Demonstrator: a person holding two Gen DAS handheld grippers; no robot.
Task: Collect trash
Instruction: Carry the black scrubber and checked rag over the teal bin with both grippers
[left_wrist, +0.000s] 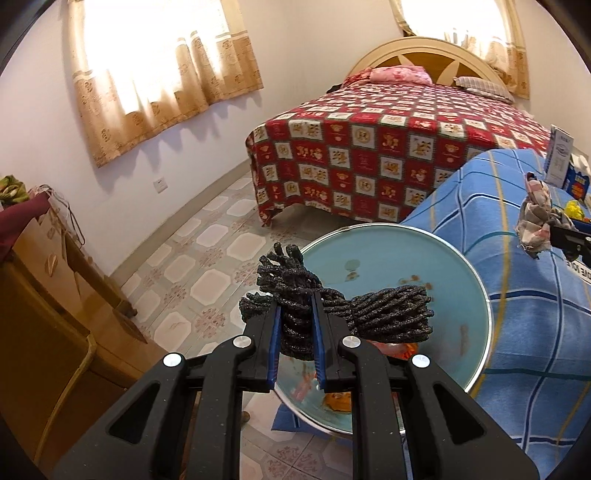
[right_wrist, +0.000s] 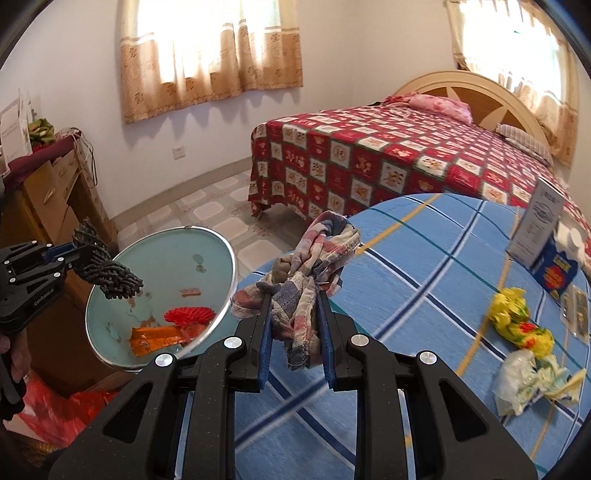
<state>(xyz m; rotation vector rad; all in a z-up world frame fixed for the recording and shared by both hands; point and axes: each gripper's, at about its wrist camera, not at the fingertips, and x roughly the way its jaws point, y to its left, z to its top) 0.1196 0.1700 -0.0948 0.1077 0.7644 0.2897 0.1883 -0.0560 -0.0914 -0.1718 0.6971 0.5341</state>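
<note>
My left gripper is shut on a bundle of dark grey cord and holds it over the near rim of a round light-blue basin. In the right wrist view the left gripper hangs the cord above the basin, which holds orange and red wrappers. My right gripper is shut on a plaid cloth rag above the blue checked table cover. The rag also shows in the left wrist view.
On the blue cover lie a yellow crumpled wrapper, a pale crumpled bag and a blue carton. A bed with a red quilt stands behind. A wooden dresser is at left. A red bag lies below the basin.
</note>
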